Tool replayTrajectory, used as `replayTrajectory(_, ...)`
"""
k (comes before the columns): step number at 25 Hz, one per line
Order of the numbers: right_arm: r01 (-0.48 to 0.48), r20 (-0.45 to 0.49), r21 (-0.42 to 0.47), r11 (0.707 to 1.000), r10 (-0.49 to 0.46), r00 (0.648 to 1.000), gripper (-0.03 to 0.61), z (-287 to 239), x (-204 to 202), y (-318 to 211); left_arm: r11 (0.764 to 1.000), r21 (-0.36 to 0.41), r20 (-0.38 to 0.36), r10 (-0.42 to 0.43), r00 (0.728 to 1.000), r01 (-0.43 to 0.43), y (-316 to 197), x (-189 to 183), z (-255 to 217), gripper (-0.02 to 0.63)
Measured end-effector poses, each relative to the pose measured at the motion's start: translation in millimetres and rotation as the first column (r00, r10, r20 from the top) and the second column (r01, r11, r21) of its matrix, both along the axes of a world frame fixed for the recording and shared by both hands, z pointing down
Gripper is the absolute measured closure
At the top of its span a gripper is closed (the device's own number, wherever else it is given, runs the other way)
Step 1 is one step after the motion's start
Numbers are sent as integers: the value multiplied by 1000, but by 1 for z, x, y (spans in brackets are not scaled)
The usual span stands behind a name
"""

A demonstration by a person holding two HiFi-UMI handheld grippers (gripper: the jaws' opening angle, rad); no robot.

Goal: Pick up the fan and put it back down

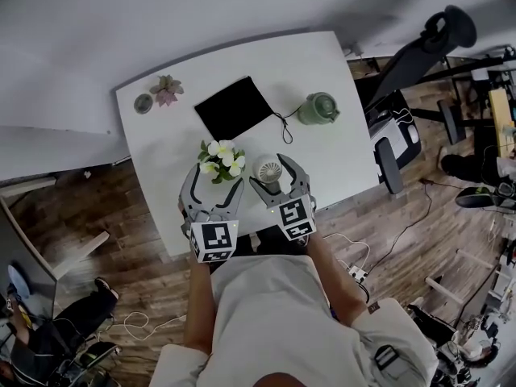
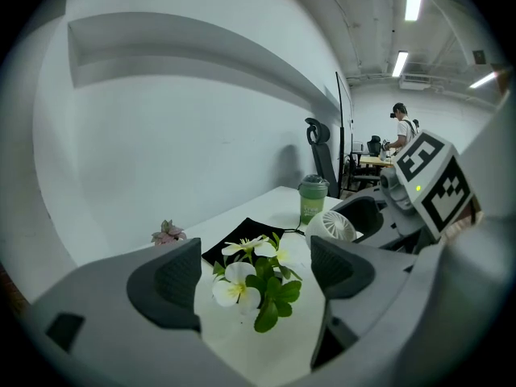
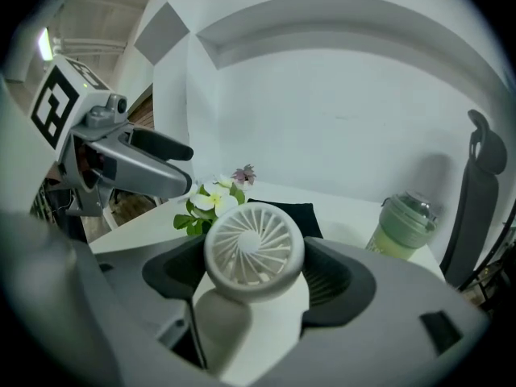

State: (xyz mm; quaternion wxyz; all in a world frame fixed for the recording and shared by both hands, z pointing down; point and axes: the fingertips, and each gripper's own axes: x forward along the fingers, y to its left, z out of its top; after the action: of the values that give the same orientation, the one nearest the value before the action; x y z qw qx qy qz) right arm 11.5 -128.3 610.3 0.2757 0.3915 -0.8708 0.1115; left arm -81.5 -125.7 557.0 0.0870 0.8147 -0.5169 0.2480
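A small white fan (image 1: 269,170) stands upright near the front of the white table (image 1: 339,160). My right gripper (image 1: 271,171) has a jaw on each side of it. In the right gripper view the round fan head (image 3: 254,248) fills the gap of the right gripper (image 3: 254,279) and touches both pads. I cannot tell whether the fan is off the table. My left gripper (image 1: 216,177) hovers open just to its left, around a sprig of white flowers (image 1: 222,158). The left gripper view shows those flowers (image 2: 254,285) between the jaws of the left gripper (image 2: 256,276), untouched, and the fan (image 2: 330,226) beyond.
A black pouch (image 1: 234,107) lies mid-table with a cord toward a green lidded cup (image 1: 319,109). A pink flower (image 1: 167,89) and a small dish (image 1: 143,103) sit at the far left corner. An office chair (image 1: 419,47) stands to the right of the table.
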Motion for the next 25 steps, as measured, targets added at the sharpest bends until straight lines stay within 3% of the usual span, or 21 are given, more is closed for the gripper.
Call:
replayTrajectory(13, 14, 48, 162, 987, -22, 999, 209, -86, -1, -11, 995, 86, -41, -38, 998, 42, -3, -4, -39, 190)
replayTrajectory(25, 16, 106, 284, 959, -48, 993, 209, -153, 1, -12, 976, 200, -79, -76, 994, 90, -4, -12, -95, 190)
